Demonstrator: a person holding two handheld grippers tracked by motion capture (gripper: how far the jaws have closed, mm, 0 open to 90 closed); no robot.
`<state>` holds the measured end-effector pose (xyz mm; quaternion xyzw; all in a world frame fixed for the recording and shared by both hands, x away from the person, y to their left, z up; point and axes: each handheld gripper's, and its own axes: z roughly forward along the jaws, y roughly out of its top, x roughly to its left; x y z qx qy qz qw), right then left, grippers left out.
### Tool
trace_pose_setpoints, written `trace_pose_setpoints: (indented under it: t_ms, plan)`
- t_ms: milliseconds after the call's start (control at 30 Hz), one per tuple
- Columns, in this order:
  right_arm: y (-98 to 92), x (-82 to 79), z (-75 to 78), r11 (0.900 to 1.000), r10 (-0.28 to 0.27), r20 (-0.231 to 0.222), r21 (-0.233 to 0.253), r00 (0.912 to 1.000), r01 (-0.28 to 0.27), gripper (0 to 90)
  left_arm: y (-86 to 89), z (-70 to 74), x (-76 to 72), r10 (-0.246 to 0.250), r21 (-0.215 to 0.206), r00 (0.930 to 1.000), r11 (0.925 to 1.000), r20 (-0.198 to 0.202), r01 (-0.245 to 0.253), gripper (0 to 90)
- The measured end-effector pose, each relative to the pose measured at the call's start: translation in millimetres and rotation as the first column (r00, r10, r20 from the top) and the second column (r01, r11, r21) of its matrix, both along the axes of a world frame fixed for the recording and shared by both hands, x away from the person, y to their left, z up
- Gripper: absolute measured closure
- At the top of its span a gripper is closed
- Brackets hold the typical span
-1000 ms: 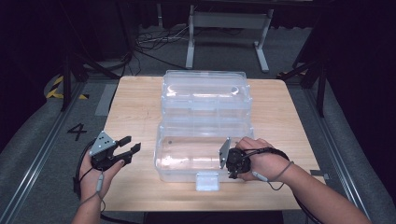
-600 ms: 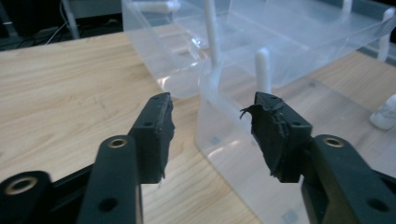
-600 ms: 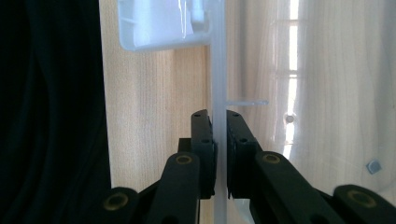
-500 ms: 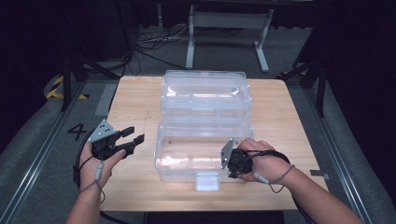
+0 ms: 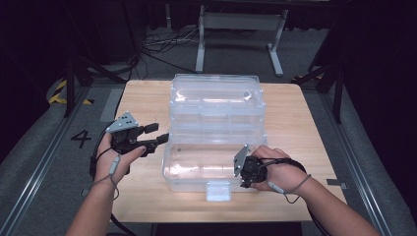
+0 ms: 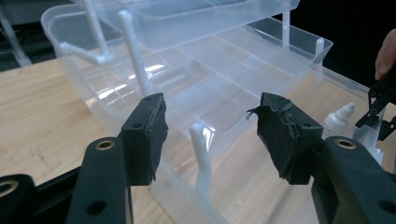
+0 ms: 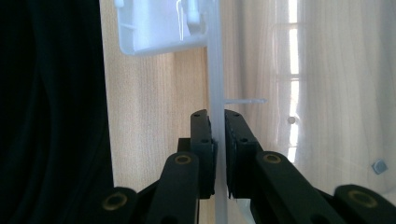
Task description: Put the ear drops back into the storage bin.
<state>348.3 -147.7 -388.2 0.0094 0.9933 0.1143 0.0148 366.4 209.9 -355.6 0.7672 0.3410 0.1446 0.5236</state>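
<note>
Compared with half a second ago, the left gripper (image 5: 156,133) has moved right; its spread jaws now reach the clear box (image 5: 216,129) at frame centre. The right gripper (image 7: 217,122) stays clamped on the box's front wall. One box, two grippers, one table (image 5: 295,123).
</note>
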Motion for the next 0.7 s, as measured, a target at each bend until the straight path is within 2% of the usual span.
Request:
trace_pose_setpoints:
  t_ms: [400,433,700]
  plan:
    - [0.0,0.1,-0.1,1.000,-0.004,-0.001,0.001,1.0000,0.004,83.5,-26.3,17.4,20.9,-0.054,0.024,0.9976,0.9983,0.045,0.053,42.8]
    - [-0.4,0.2,-0.2,1.000,-0.003,-0.002,0.004,1.0000,0.003,83.6,-30.8,20.0,23.4,-0.073,0.031,0.9964,0.9970,0.044,0.071,42.8]
    - [-2.1,0.2,-0.4,1.000,-0.006,-0.007,0.017,1.0000,0.006,83.4,-46.1,29.6,31.6,-0.121,0.044,0.9911,0.9919,0.054,0.119,42.6]
